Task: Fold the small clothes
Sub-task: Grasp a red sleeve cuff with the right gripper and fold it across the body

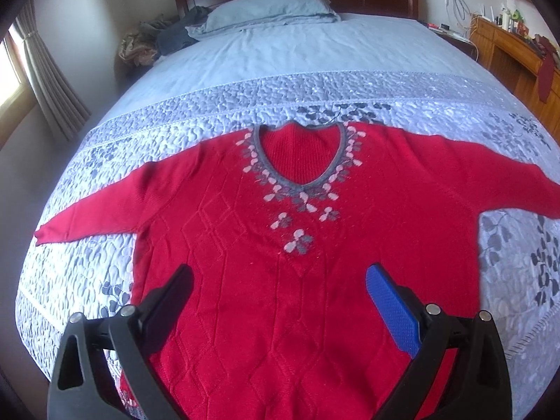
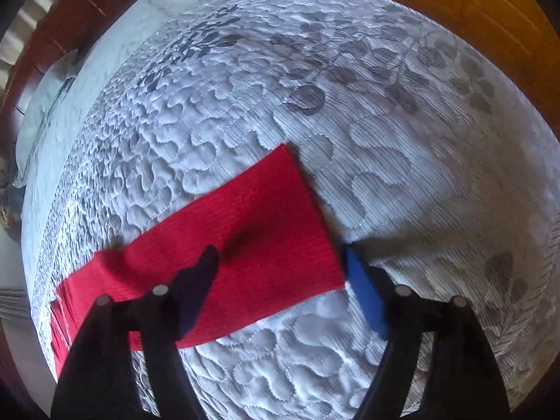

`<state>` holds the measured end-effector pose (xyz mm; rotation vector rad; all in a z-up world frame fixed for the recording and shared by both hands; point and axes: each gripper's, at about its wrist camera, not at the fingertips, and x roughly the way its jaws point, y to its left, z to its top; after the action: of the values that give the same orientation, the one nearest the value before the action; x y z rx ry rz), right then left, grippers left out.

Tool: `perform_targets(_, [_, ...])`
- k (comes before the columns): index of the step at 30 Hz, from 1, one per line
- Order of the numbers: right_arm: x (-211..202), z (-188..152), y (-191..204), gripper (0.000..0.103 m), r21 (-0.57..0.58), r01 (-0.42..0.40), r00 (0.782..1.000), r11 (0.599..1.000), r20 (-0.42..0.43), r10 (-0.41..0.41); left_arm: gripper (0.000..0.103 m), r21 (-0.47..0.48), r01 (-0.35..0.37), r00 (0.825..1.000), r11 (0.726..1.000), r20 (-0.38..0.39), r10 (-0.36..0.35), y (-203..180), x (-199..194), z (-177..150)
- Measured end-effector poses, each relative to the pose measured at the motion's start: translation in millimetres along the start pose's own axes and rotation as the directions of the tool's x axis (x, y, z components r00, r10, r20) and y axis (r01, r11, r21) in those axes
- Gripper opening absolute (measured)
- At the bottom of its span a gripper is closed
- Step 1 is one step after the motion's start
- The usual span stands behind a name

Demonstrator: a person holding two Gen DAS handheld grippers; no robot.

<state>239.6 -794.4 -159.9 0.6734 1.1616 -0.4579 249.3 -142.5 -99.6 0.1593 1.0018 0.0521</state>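
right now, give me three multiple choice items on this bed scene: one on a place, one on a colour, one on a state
1. Where does the red sweater lie?
A. on the quilted bedspread
B. on the pillow
C. on the floor

2. What colour is the trim around the sweater's neckline?
A. yellow
B. grey
C. green

3. How do the right tongs stand at the sleeve cuff?
A. clamped on a hanger
B. apart, one finger over the cuff and one past its end, nothing pinched
C. shut in the air above the pillow

Answers:
1 A: the left wrist view shows the sweater spread flat, sleeves out, on the bedspread, well short of the pillow.
2 B: a grey band edges the V neck.
3 B: the right wrist view shows the fingers wide apart about the cuff.
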Motion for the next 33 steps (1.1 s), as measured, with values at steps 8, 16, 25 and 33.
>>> perform_targets(8, [-49.3, -4.9, 17.5, 0.009, -0.058, -0.07, 0.988, 0.996, 0.131, 0.077, 0.099, -0.038, 0.002, 1.0, 0.999, -0.019, -0.003, 24.3, 5.1, -8.5])
perform_targets(16, [-103.1, -55.6, 157.3, 0.009, -0.353, -0.149, 0.963, 0.924, 0.161, 0.217, 0.099, -0.103, -0.026, 0.999, 0.994, -0.026, 0.024, 70.0, -1.5, -20.9])
perform_targets(25, [-91.1, -156.5, 365.8, 0.009, -0.59, -0.262, 0.941, 0.764, 0.02, 0.338, 0.099, -0.153, -0.044, 0.999, 0.987, -0.035, 0.039, 115.8, -3.8, -37.2])
perform_targets(33, [-21.7, -244.1, 471.0, 0.028, -0.629, -0.362, 0.929, 0.688, -0.183, 0.321, 0.099, -0.146, -0.021, 0.998, 0.989, -0.055, 0.013, 119.8, 10.0, -35.3])
